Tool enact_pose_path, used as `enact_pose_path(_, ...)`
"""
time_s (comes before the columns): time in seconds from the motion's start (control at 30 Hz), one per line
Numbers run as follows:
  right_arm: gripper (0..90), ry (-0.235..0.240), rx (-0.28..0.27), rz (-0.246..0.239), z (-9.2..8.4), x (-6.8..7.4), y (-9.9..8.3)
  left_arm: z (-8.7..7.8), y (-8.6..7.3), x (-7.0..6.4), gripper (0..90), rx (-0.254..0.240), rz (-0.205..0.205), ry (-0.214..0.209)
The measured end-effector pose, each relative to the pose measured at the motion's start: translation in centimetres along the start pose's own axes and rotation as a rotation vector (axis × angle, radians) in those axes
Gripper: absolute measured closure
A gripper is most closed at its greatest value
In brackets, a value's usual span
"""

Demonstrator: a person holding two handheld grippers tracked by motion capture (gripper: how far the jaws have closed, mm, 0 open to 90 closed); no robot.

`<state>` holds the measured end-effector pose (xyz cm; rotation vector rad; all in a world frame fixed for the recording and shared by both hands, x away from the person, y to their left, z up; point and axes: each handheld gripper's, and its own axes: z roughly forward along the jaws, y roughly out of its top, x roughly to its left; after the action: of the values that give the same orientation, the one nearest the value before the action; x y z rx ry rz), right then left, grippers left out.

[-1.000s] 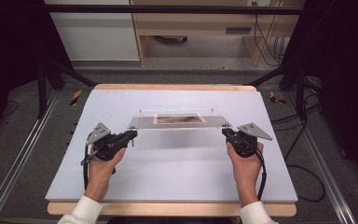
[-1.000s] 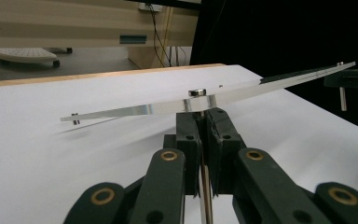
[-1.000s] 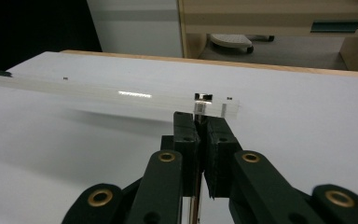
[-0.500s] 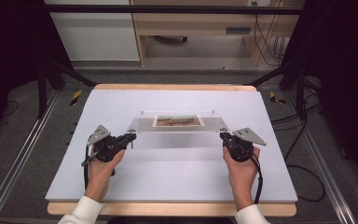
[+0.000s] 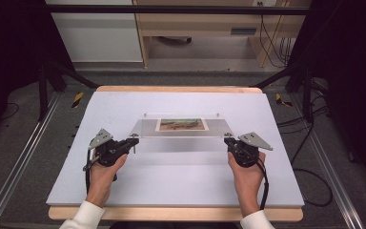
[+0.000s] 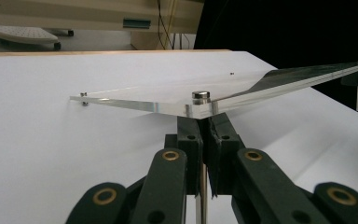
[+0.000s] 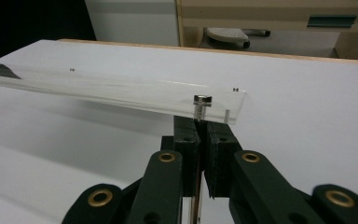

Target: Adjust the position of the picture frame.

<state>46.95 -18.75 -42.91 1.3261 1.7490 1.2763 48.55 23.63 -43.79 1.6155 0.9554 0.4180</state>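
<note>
We hold the clear acrylic frame (image 5: 181, 129) by its two near corner posts, so the picture (image 5: 181, 124) inside stays untouched. Left gripper (image 5: 132, 141) and right gripper (image 5: 228, 141) both have fingers clamped tight on a post, keeping the near edge raised off the worktop (image 5: 171, 181).

A table (image 5: 181, 89) with a light wooden rim carries a white board (image 5: 181, 186) that covers almost all of its top, leaving wood bare along the far and near edges. On the board a clear acrylic frame (image 5: 181, 126) with a picture in it rests by its far edge only, a little beyond the middle; its near edge is raised off the surface.
</note>
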Motion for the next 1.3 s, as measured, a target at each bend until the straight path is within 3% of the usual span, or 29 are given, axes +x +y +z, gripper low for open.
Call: enact_pose_path(1.3,85.0,0.010,0.063,-0.002,0.0,0.4,-1.9,-0.1,-1.3,-0.4,84.4,0.097,0.003,0.033)
